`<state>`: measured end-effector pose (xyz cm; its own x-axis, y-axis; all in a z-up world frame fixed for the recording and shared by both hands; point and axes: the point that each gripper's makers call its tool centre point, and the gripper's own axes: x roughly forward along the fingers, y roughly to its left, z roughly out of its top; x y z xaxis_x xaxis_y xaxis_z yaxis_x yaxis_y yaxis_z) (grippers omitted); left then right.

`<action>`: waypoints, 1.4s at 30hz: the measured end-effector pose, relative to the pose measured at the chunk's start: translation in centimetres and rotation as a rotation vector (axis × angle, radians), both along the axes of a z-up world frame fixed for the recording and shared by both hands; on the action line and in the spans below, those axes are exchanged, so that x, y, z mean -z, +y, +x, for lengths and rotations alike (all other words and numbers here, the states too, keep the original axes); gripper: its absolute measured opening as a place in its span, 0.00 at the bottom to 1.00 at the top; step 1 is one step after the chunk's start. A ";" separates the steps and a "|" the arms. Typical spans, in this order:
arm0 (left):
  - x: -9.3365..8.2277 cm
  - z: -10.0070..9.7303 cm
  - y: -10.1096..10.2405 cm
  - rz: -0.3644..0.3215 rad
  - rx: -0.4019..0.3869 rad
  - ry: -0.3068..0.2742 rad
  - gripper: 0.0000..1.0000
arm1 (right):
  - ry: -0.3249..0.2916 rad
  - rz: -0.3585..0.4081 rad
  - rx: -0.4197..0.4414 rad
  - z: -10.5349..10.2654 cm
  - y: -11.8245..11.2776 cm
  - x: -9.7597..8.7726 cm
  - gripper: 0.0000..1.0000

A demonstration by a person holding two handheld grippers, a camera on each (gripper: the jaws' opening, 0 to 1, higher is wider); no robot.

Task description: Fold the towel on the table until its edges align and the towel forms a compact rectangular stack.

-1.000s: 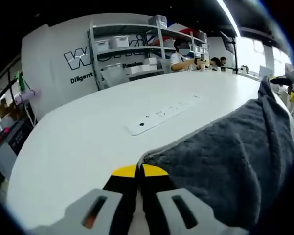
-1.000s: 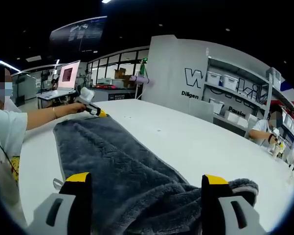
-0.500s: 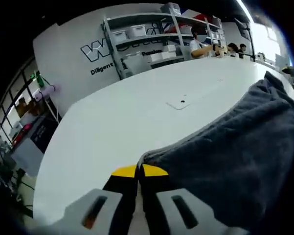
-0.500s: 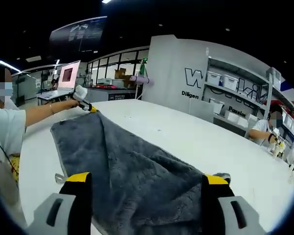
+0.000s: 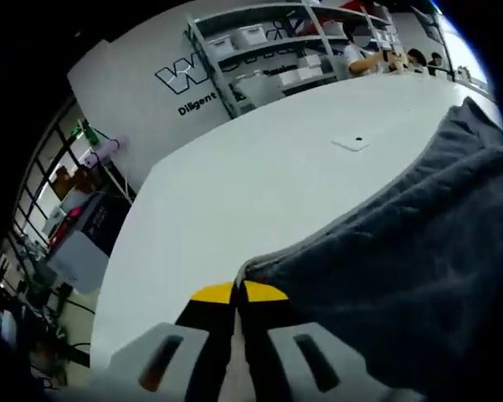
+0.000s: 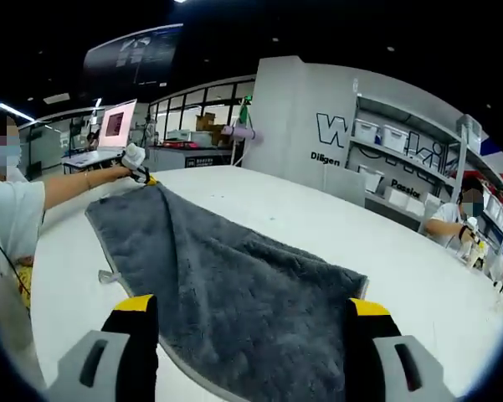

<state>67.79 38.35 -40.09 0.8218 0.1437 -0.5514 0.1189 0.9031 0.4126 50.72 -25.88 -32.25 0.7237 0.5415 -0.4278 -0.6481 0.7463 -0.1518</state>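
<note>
The soft, limp grey plush towel (image 6: 234, 293) on the white worktop (image 5: 259, 184) sags easily (grip corners). Left gripper (image 5: 236, 293) pinches one corner; right gripper (image 6: 251, 316) fingers wide.

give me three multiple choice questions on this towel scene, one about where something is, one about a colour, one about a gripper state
1. Where does the towel lie?
A. spread flat on the white table
B. on the shelves
C. on the floor

2. What colour is the towel?
A. red
B. dark grey
C. white

3. How does the right gripper stand?
A. shut on the towel
B. open, jaws wide apart over the towel
C. shut on a cup

Answers:
1 A, the right gripper view shows it spread out on the tabletop.
2 B, its fuzzy pile is dark grey in both views.
3 B, its jaws stand apart with nothing pinched, while the left gripper is shut on a towel corner.
</note>
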 end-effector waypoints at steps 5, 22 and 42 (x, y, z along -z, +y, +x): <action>-0.1 -0.3 -0.4 -0.046 -0.007 -0.024 0.08 | 0.006 -0.004 -0.001 0.0 0.0 0.2 0.96; -8.3 -7.2 -6.6 -0.215 0.195 -0.239 0.83 | 0.029 0.014 0.002 0.4 -0.2 0.6 0.96; -4.5 -20.9 -15.3 -0.272 0.417 -0.153 0.99 | 0.069 -0.027 0.010 -0.3 -1.8 2.3 0.99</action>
<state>46.88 23.08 -35.63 0.8528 -0.3444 -0.3927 0.4479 0.8689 0.2106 50.43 -27.64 -34.58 0.6971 0.5220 -0.4915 -0.6504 0.7489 -0.1270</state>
